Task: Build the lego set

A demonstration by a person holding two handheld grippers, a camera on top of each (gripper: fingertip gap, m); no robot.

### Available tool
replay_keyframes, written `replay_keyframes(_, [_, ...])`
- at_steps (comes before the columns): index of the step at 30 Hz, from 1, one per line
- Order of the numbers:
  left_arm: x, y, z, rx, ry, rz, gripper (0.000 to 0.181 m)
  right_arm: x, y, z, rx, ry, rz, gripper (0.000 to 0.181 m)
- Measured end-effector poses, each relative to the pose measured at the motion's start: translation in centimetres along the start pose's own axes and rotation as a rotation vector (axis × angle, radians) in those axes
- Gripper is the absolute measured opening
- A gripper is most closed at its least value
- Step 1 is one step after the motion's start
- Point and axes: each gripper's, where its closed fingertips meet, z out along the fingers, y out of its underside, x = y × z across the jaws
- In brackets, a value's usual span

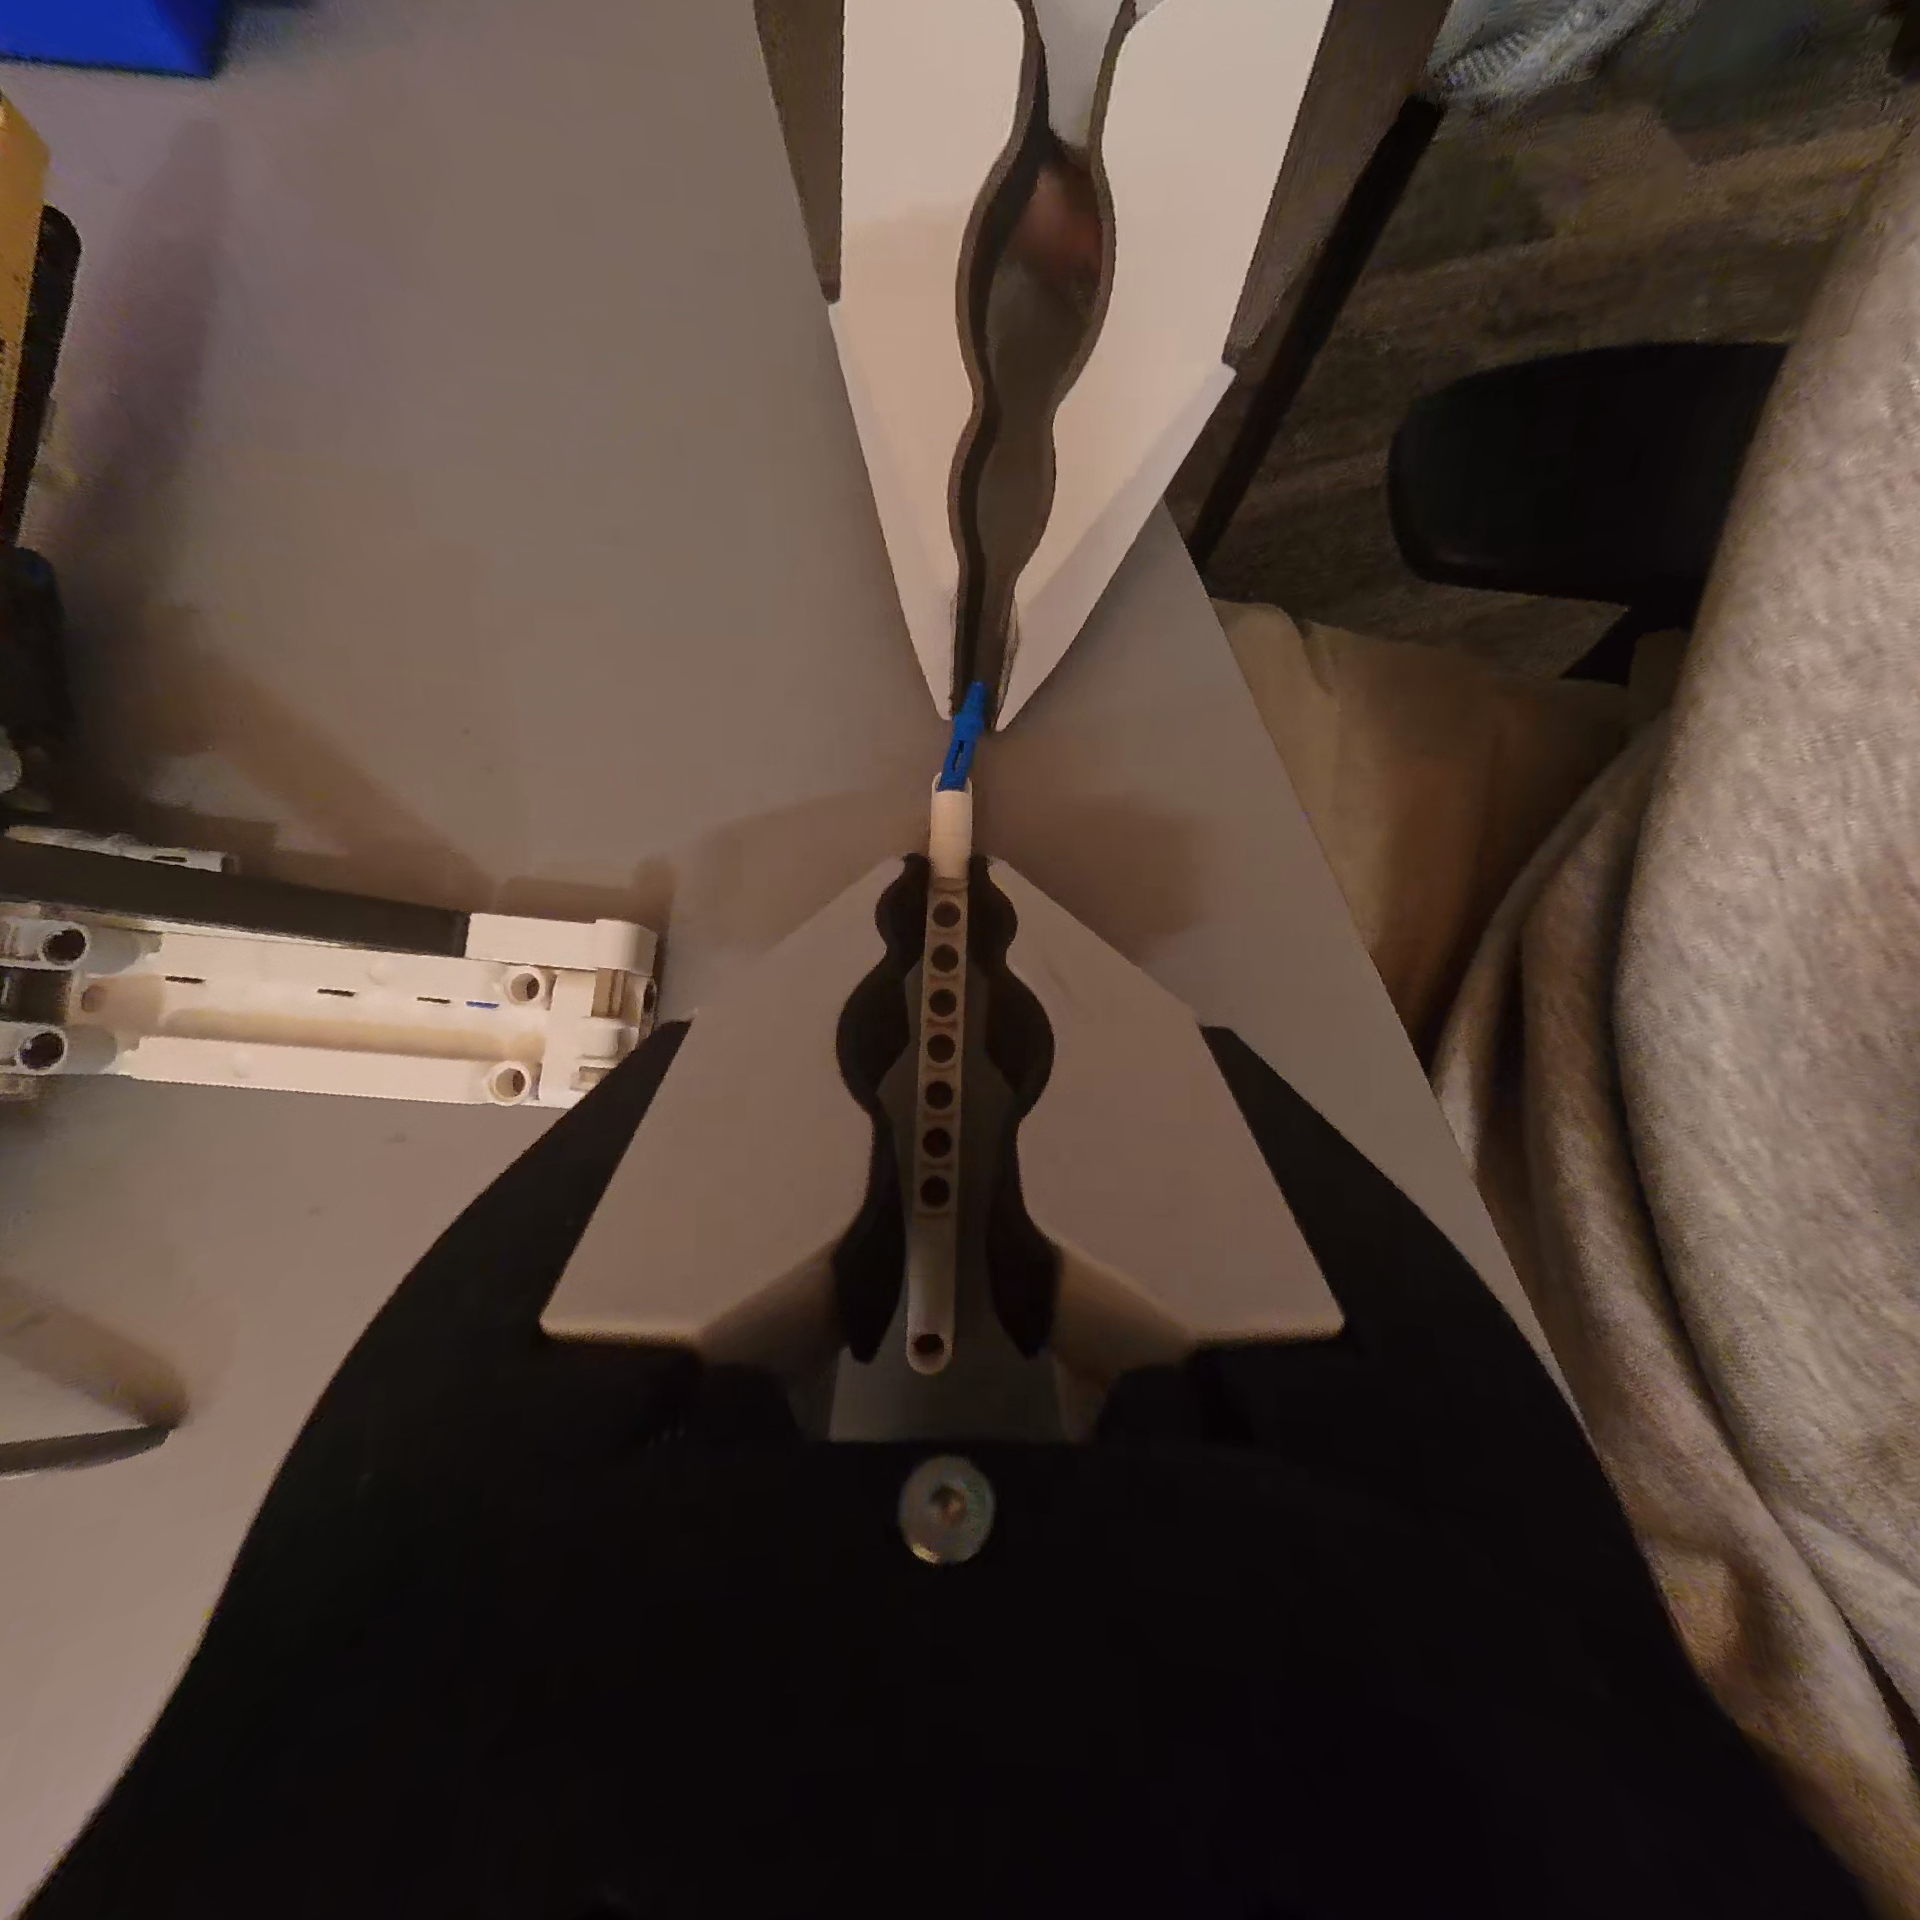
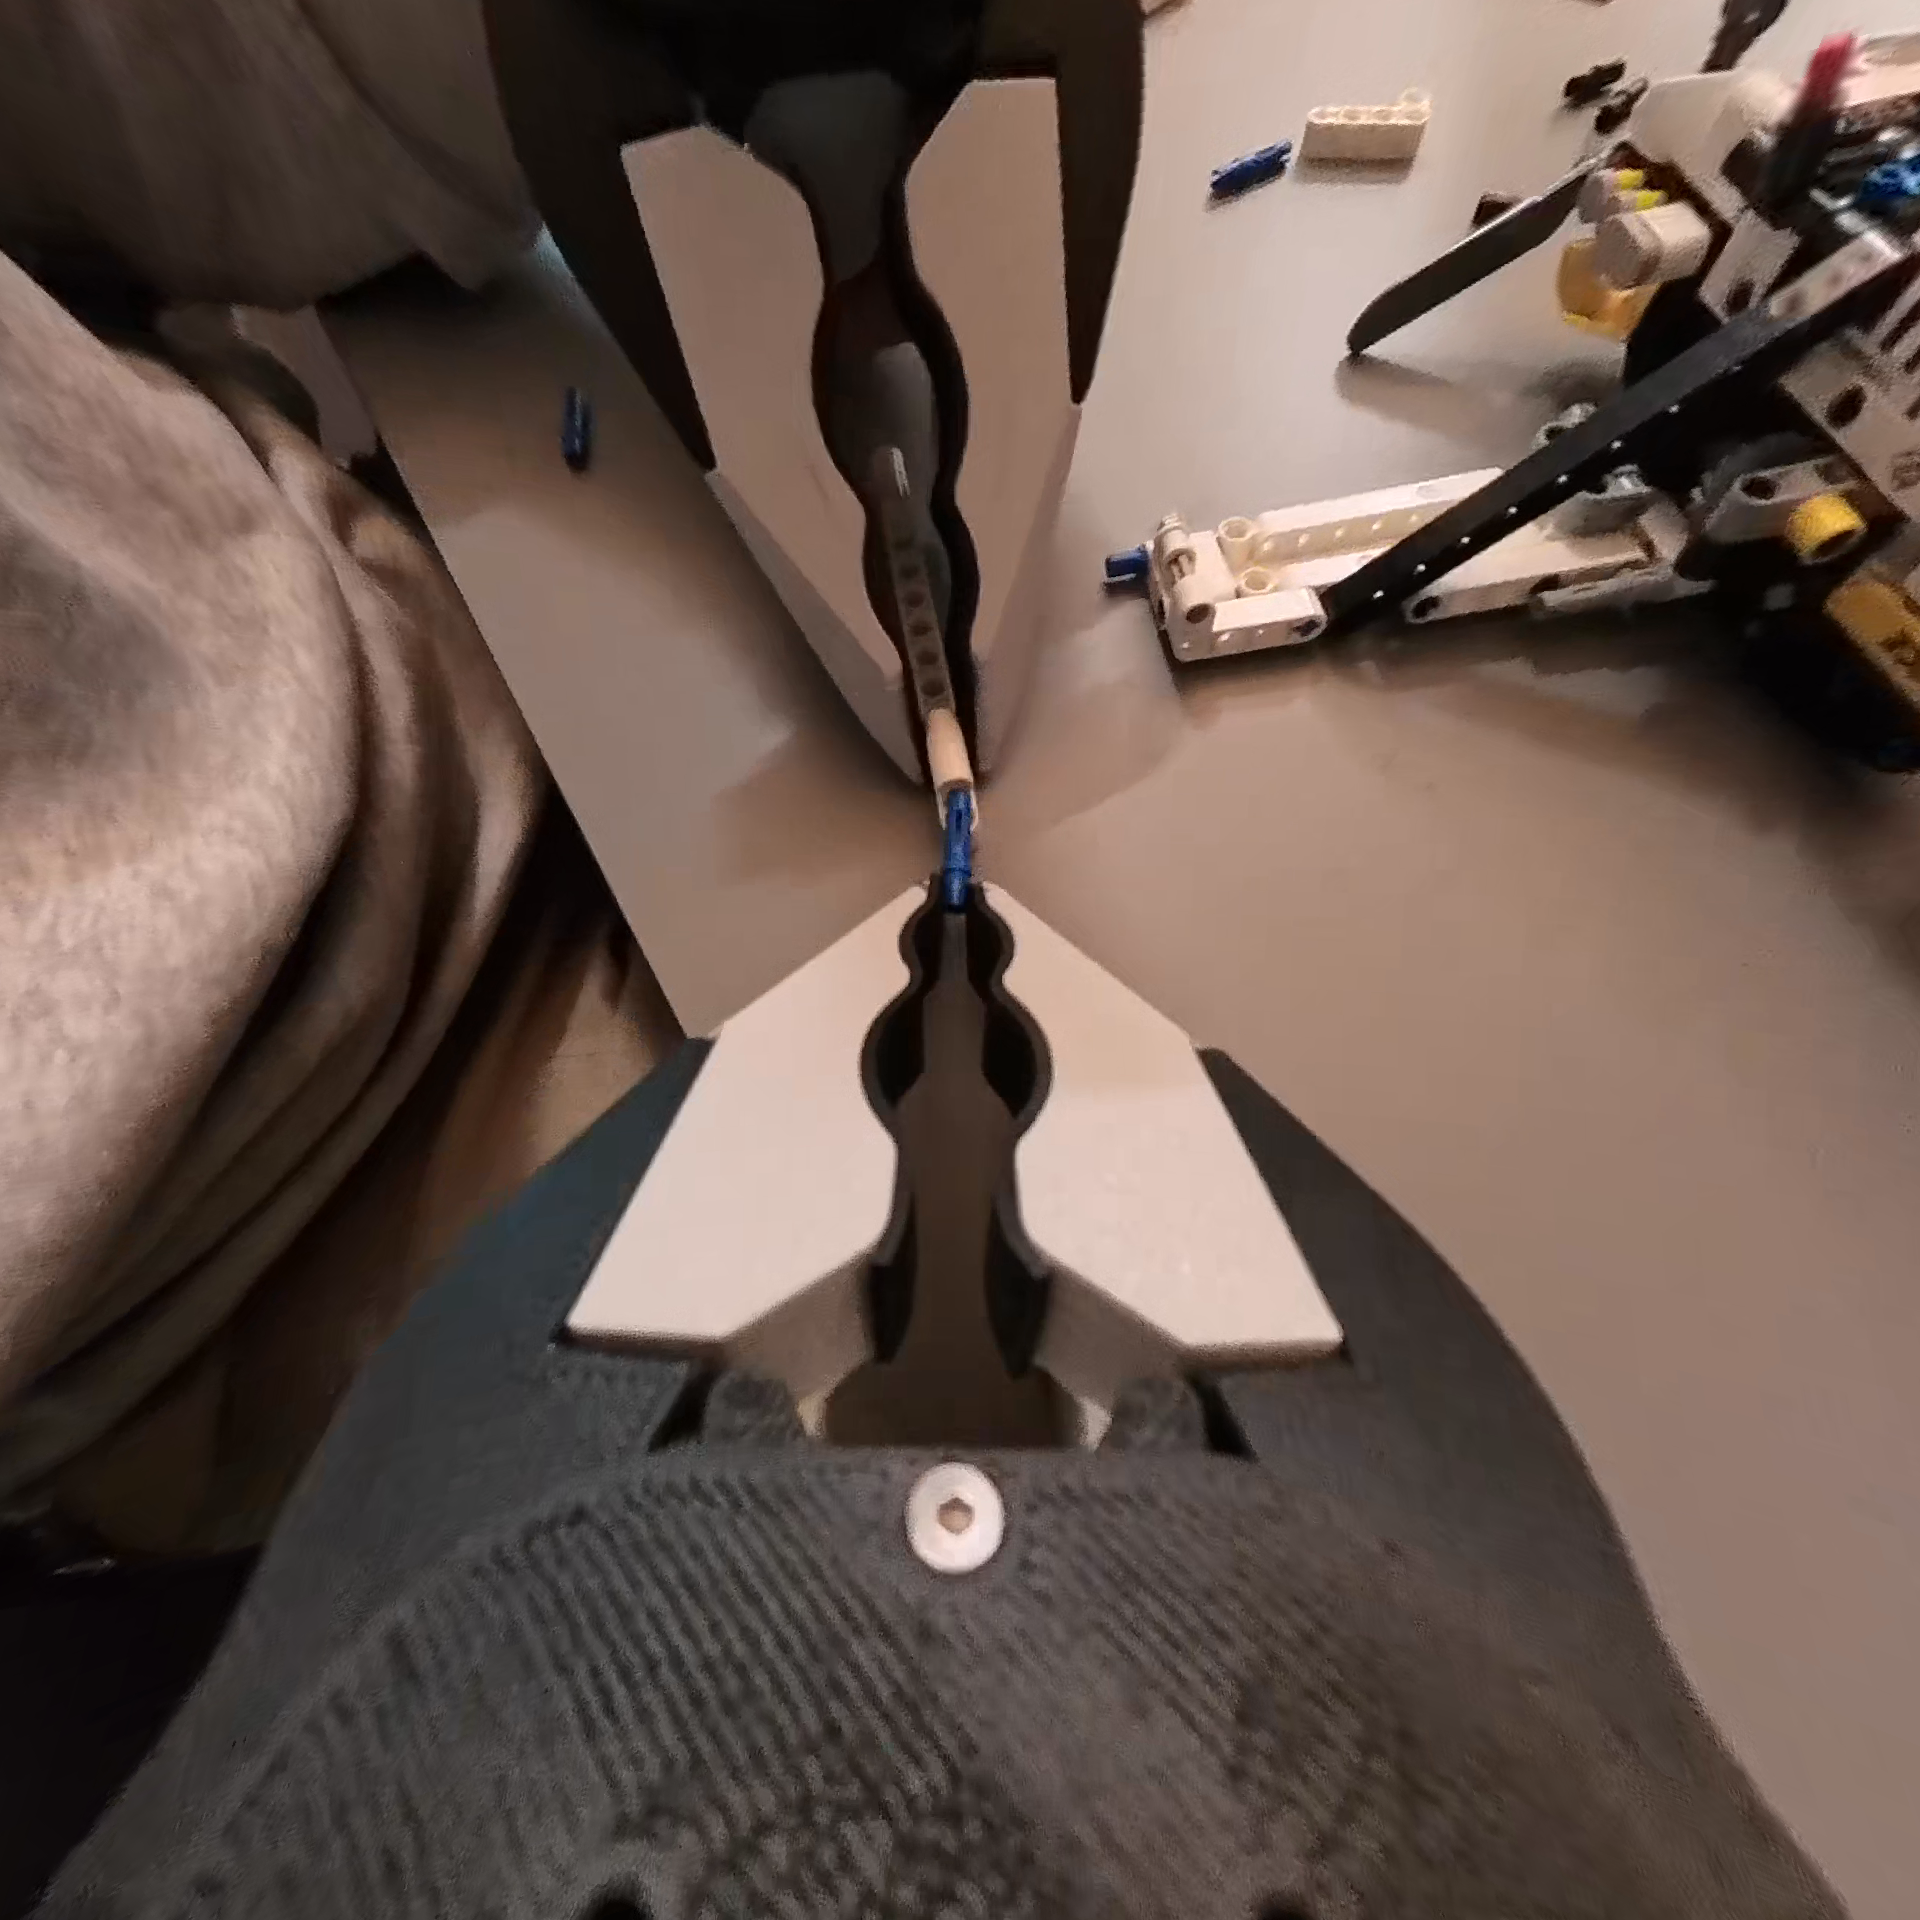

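**Two claws meet tip to tip over the table edge**

A half-built model point(image 2: 1621, 436) of white, black and yellow pieces sprawls on the grey table point(image 2: 1351, 987), its white beam frame point(image 1: 343, 1013) lying flat just beside the left gripper point(image 1: 948, 862). Farther back lie a cream brick point(image 2: 1363, 125) and a loose blue pin point(image 2: 1252, 164); another blue pin point(image 2: 578, 424) sits near the table's edge. Grey fleece fabric point(image 1: 1714, 935) crowds one side of both views.

The model's far end runs out of the picture and is blurred, so its details are hard to read.

The left gripper is clamped on a long grey beam point(image 1: 940, 1081) pierced with round holes, a white sleeve point(image 1: 951, 826) at its front end. The right gripper point(image 2: 957, 902) pinches a small blue pin point(image 2: 958, 844) at its very tips, and the pin's free end touches the sleeve. Both claws have smooth white faces with wavy dark inner pads.
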Motion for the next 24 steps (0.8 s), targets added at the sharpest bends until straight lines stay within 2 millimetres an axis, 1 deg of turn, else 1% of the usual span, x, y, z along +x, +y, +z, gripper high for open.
replay_keyframes(3, [0.00, 0.00, 0.00, 0.000, -0.003, 0.002, 0.008, 0.05, -0.24, -0.19, 0.010, -0.013, -0.013, 0.003])
replay_keyframes(11, [0.08, 0.01, 0.03, -0.003, 0.026, 0.019, 0.008, -0.55, 0.17, 0.00, -0.017, -0.003, -0.101, 0.003])
replay_keyframes(14, [0.09, 0.02, 0.03, -0.004, 0.035, 0.028, 0.008, -0.47, 0.32, -0.05, -0.036, 0.024, -0.142, 0.003])
replay_keyframes(17, [0.09, 0.04, 0.03, -0.005, 0.036, 0.047, 0.008, -0.39, -0.13, -0.21, -0.011, 0.047, -0.176, 0.003])
replay_keyframes(21, [0.08, 0.04, 0.03, -0.005, 0.039, 0.047, 0.008, -0.30, -0.09, -0.23, -0.005, 0.070, -0.209, 0.003])
replay_keyframes(24, [0.09, 0.04, 0.04, -0.005, 0.041, 0.048, 0.009, 0.38, -0.11, -0.57, 0.001, 0.110, -0.240, 0.003])
